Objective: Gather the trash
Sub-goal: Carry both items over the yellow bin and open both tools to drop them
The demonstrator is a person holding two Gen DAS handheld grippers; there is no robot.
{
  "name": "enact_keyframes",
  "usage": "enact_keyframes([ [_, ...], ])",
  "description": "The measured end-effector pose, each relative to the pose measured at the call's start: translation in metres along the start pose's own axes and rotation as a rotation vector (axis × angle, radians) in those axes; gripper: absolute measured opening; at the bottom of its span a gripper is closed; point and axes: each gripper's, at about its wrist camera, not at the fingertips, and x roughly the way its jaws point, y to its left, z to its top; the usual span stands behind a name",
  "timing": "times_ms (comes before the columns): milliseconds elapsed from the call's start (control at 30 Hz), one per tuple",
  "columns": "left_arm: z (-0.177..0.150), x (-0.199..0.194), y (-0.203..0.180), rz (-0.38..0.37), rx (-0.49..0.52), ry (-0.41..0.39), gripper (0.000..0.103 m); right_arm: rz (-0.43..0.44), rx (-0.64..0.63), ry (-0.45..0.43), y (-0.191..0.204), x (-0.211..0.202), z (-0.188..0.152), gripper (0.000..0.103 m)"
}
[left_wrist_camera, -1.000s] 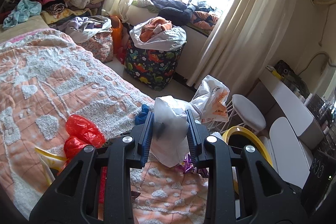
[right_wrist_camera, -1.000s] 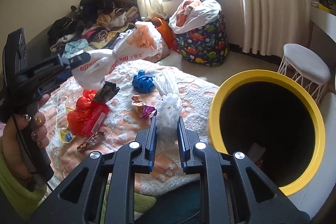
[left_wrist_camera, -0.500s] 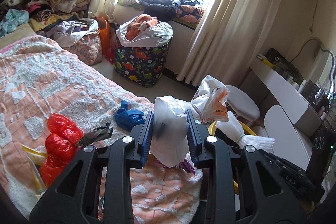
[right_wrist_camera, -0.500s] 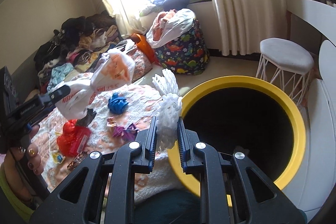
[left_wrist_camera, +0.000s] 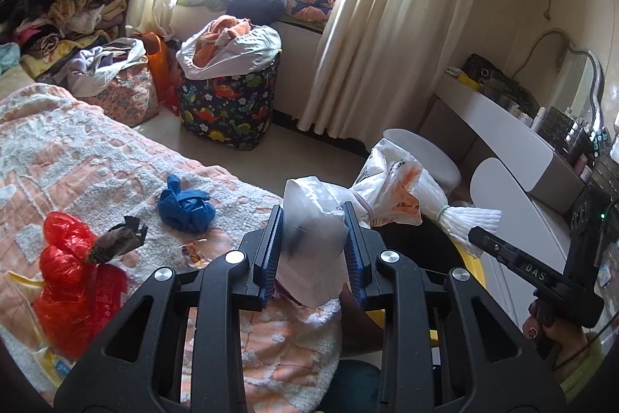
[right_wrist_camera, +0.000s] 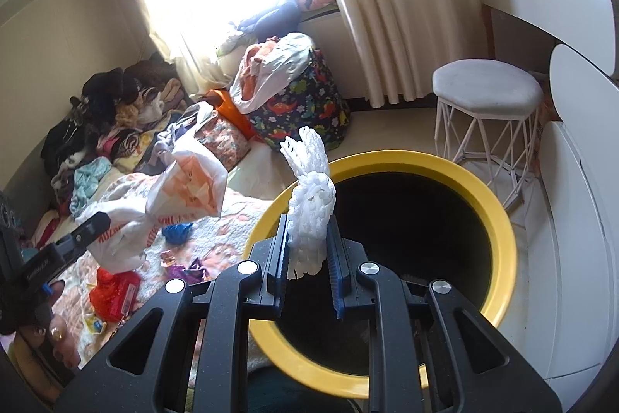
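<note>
The big round mouth of the yellow bin [right_wrist_camera: 499,215] is wide open in the middle right of the right view, and nothing covers it. The white foam net [right_wrist_camera: 311,215] sticks up over its left rim. To the left, the white plastic bag [right_wrist_camera: 182,196] hangs in the air above the bed [right_wrist_camera: 236,215]. A white stool [right_wrist_camera: 485,91] stands close behind the bin, and white furniture [right_wrist_camera: 572,204] crowds its right side. The floor [left_wrist_camera: 290,149] between bed and dinosaur basket [left_wrist_camera: 228,103] is bare. On the bed, a red bag [left_wrist_camera: 73,281] and a blue glove [left_wrist_camera: 185,208] lie at the left.
</note>
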Motion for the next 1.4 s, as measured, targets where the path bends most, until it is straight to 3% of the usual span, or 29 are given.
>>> enact_keyframes([
  [567,-0.021,0.042,-0.055,-0.031,0.151,0.101,0.023,-0.056,0.147,-0.016,-0.060,0.003,0.001,0.018],
  [1100,-0.042,0.075,-0.090,-0.053,0.248,0.176,0.023,-0.068,0.229,0.013,-0.088,0.017,-0.003,0.018],
  [1333,-0.043,0.085,-0.100,-0.065,0.268,0.190,0.025,-0.067,0.247,-0.001,-0.094,0.014,-0.001,0.022],
  [1367,-0.042,0.086,-0.100,-0.066,0.269,0.190,0.027,-0.068,0.249,-0.004,-0.094,0.013,-0.001,0.025],
  [1400,-0.042,0.087,-0.100,-0.066,0.269,0.189,0.030,-0.070,0.251,-0.006,-0.094,0.013,-0.002,0.034],
])
